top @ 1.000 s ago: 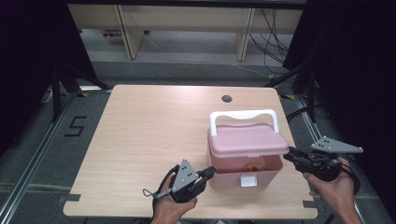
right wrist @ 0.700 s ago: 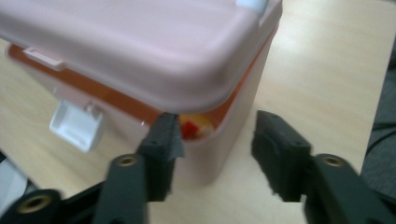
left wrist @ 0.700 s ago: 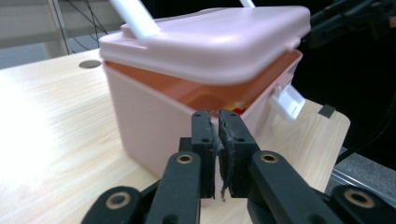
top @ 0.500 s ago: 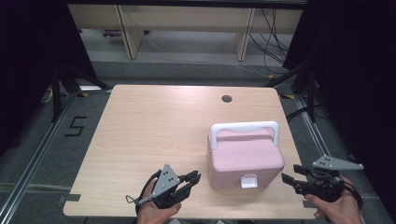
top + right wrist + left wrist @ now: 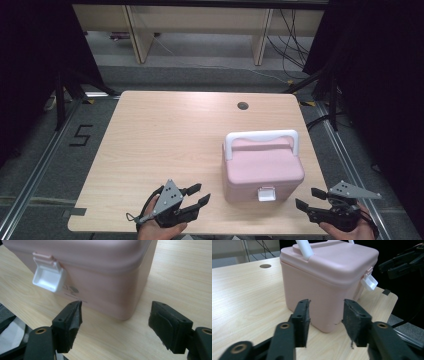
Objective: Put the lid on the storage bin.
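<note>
A pink lidded box [image 5: 262, 172] with a white handle [image 5: 261, 137] and a white front latch [image 5: 266, 194] stands on the right part of the wooden table [image 5: 165, 145]. Its lid is down and the latch [image 5: 48, 277] sticks outward. My left gripper [image 5: 198, 195] is open near the table's front edge, left of the box and apart from it; its jaws frame the box's near corner [image 5: 327, 325]. My right gripper [image 5: 309, 198] is open at the front right, just off the box's right front corner [image 5: 125, 312], holding nothing.
A round cable hole [image 5: 243, 105] sits at the table's far edge. Shelving legs and cables [image 5: 295, 45] lie on the floor behind. A floor marking "5" [image 5: 80, 135] is left of the table. The other gripper [image 5: 402, 261] appears beyond the box in the left gripper view.
The box's lid has gone from open to down, hiding the contents. Both grippers have drawn back from the box toward the table's front edge.
</note>
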